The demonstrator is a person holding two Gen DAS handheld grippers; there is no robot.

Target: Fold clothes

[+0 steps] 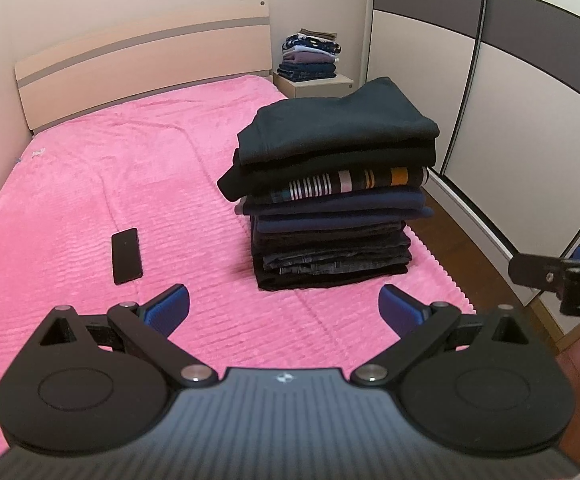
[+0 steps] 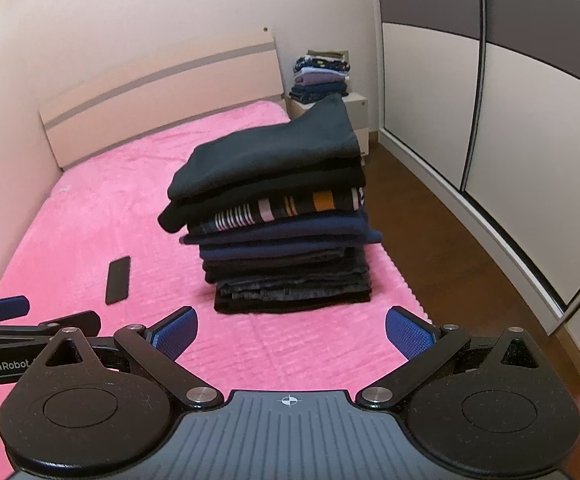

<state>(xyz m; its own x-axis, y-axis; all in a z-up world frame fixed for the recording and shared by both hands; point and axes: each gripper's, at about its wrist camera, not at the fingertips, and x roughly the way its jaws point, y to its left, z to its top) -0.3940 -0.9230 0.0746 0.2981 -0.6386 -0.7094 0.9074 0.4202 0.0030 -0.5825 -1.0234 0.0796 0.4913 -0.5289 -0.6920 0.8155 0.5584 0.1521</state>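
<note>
A tall stack of folded dark clothes (image 1: 329, 196) (image 2: 278, 224) stands on the pink bedspread (image 1: 110, 184) (image 2: 110, 208) near the bed's right edge; a dark green garment lies on top and one striped piece shows in the middle. My left gripper (image 1: 284, 312) is open and holds nothing, hovering over the bedspread short of the stack. My right gripper (image 2: 291, 336) is also open with nothing in it, a little to the right of the left one. Part of the right gripper (image 1: 561, 276) shows at the left wrist view's right edge.
A black phone (image 1: 126, 255) (image 2: 118, 280) lies on the bedspread left of the stack. A second pile of folded clothes (image 1: 309, 56) (image 2: 321, 76) sits on a nightstand (image 1: 313, 85) by the headboard. Wardrobe doors (image 1: 509, 120) and a strip of wood floor (image 2: 449, 240) run along the right.
</note>
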